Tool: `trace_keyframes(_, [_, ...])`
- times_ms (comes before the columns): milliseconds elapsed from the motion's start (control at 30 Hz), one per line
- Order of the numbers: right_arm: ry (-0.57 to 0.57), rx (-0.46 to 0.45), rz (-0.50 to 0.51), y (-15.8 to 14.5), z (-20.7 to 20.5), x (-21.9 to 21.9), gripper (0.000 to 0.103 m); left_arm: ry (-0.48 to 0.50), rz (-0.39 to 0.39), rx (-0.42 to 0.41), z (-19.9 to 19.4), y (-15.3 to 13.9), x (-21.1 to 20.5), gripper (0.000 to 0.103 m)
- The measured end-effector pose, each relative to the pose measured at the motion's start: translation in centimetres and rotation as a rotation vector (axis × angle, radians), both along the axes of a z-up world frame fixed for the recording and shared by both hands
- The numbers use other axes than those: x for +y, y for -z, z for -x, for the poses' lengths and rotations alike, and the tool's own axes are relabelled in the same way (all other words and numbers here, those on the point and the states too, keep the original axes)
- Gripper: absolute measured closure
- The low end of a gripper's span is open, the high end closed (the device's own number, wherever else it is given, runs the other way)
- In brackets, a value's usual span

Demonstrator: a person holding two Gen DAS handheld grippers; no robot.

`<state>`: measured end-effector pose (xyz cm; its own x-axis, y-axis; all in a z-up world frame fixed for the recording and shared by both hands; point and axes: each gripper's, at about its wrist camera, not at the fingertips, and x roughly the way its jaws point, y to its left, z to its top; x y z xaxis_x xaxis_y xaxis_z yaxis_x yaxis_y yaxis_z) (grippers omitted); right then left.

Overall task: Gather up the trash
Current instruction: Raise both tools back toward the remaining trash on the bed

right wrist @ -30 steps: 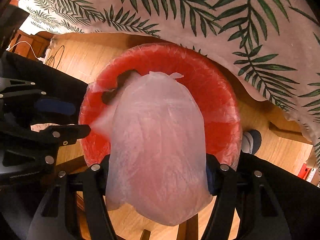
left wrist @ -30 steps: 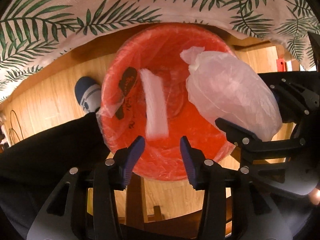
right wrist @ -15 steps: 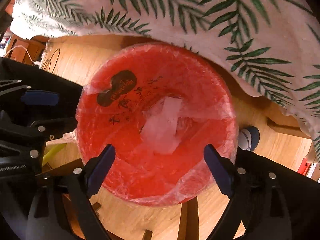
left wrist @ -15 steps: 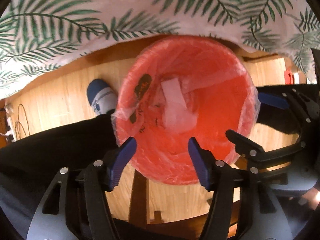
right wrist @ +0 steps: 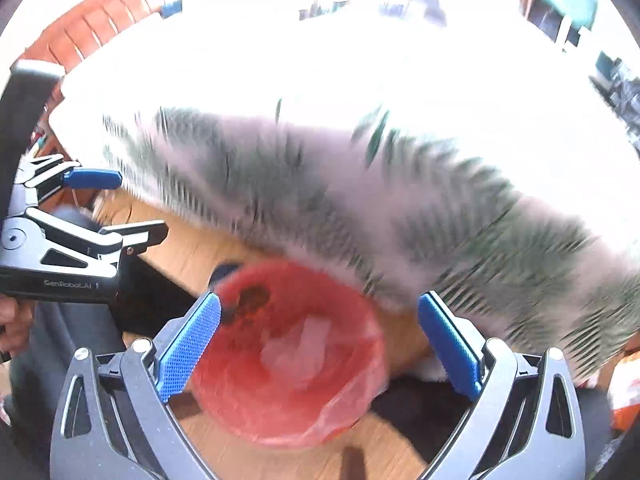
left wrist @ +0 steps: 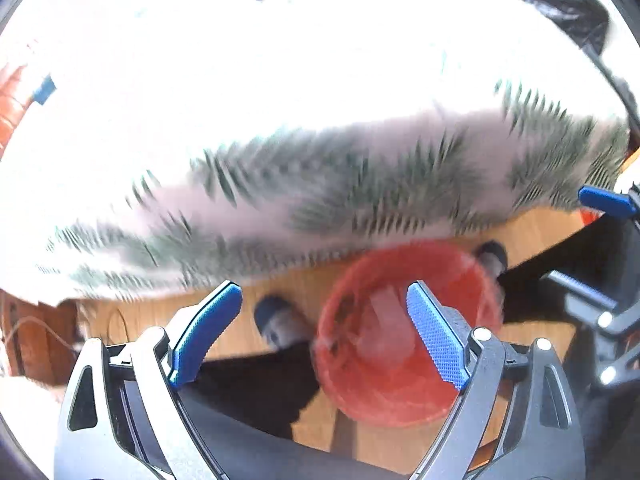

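Wood floor (right wrist: 208, 248) below fern-print tablecloth (right wrist: 360, 200): red bin (right wrist: 288, 360) w/ clear bag (right wrist: 296, 352) inside. Left hand-held gripper (left wrist: 324, 320) & right hand-held gripper (right wrist: 320, 332) jaws opening, nothing between.

Floor: light wooden plank floor (right wrist: 192, 248), seen below both cameras.
On floor: round red plastic bin (left wrist: 400, 392) lined with clear film; pale crumpled bag inside.
Table: covered by white palm-leaf-print cloth (left wrist: 360, 184), edge overhanging, blurred.

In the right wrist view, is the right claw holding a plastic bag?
No. The right claw holds nothing as its jaws are opening, and the pale plastic bag lies down inside the red bin.
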<state>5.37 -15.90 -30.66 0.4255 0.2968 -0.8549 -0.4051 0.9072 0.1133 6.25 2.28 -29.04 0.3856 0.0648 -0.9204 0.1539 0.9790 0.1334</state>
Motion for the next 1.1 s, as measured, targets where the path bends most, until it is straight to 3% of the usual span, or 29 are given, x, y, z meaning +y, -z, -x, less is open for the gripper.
trace_keyframes(67, [0.019,-0.048,-0.004,-2.6,-1.0,-0.9,0.005,0.007,0.011,-0.059,-0.5,-2.4,-0.1,0.006])
trace_keyframes(200, [0.042,-0.139,-0.022,-6.8,-3.5,-1.9,0.005,0.025,0.020,-0.152,-2.2,-6.3,-0.5,0.006])
trace_keyframes(433, [0.068,-0.250,0.010,-10.2,-10.4,-3.5,0.005,0.024,0.033,-0.201,-7.3,-8.5,-0.7,0.006])
trace_keyframes(833, [0.118,-0.266,0.086,-6.7,-25.7,-3.6,0.005,0.013,0.030,-0.186,-16.0,-6.4,-0.5,0.006])
trace_keyframes(1100, [0.096,-0.263,0.140,-3.9,-31.5,-2.5,0.005,0.006,0.053,-0.172,-20.3,-4.6,-0.9,0.006])
